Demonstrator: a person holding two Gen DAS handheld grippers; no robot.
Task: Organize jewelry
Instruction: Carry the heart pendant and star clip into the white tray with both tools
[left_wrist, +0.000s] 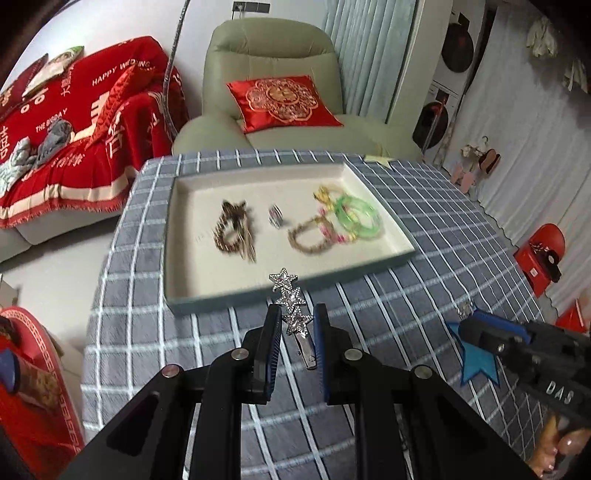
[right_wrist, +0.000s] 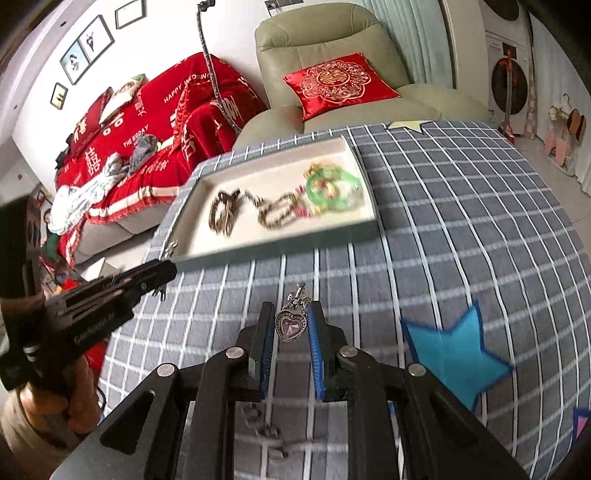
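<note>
Short of the tray (left_wrist: 291, 291), clenched on a star clip (left_wrist: 291, 302) and heart pendant (right_wrist: 291, 325) (both fingers pairs), ready for sorting.

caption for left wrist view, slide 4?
Left gripper holds a star hair clip short of the jewelry tray.

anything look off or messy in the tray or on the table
Mostly in the tray: the green bangle, a beaded bracelet and a gold piece lie overlapping in one heap at its right. The frames are blurred there, so I can't tell whether they are tangled. Nothing looks broken or spilled.
</note>
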